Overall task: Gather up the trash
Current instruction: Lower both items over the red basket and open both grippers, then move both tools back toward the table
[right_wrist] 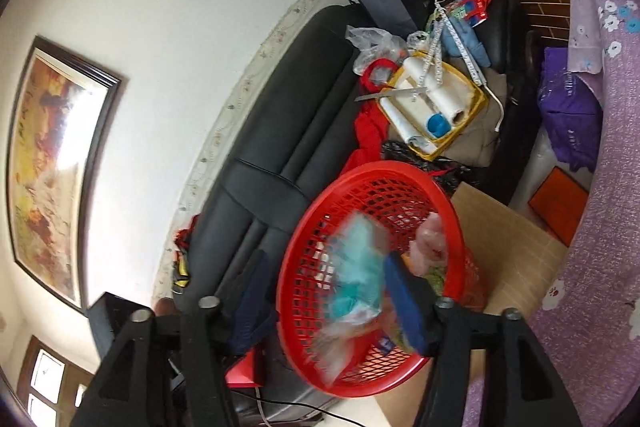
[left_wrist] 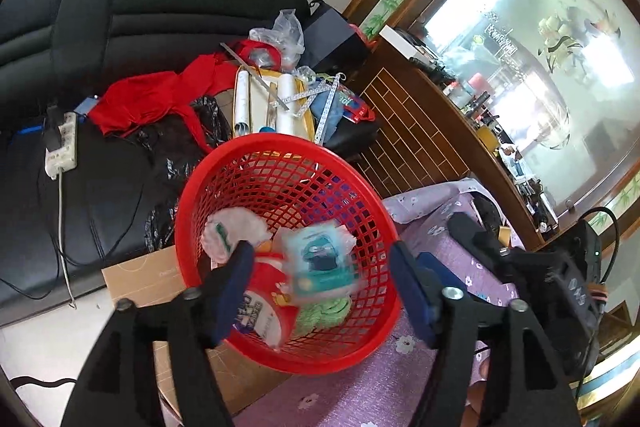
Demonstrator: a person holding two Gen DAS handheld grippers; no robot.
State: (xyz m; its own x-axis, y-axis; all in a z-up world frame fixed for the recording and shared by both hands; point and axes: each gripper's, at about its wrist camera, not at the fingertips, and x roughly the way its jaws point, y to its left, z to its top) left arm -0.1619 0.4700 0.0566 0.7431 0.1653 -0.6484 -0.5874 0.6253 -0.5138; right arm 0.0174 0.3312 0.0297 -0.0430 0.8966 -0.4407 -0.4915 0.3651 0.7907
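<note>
Evidently well advanced: the red basket, overhanging the table's edge, already contains a teal wet-wipe pack, a red-and-white wrapper, white paper and green scraps. Left gripper and right gripper both hover wide apart, holding nothing; whether trash remains elsewhere cannot be told.

Red basket mouth open above, trash heaped inside, sofa behind

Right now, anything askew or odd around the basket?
Yes. The red plastic mesh basket sits tilted, overhanging the edge of the purple floral tablecloth and a brown cardboard sheet. A teal wrapper is motion-blurred above it, seemingly mid-drop.
</note>
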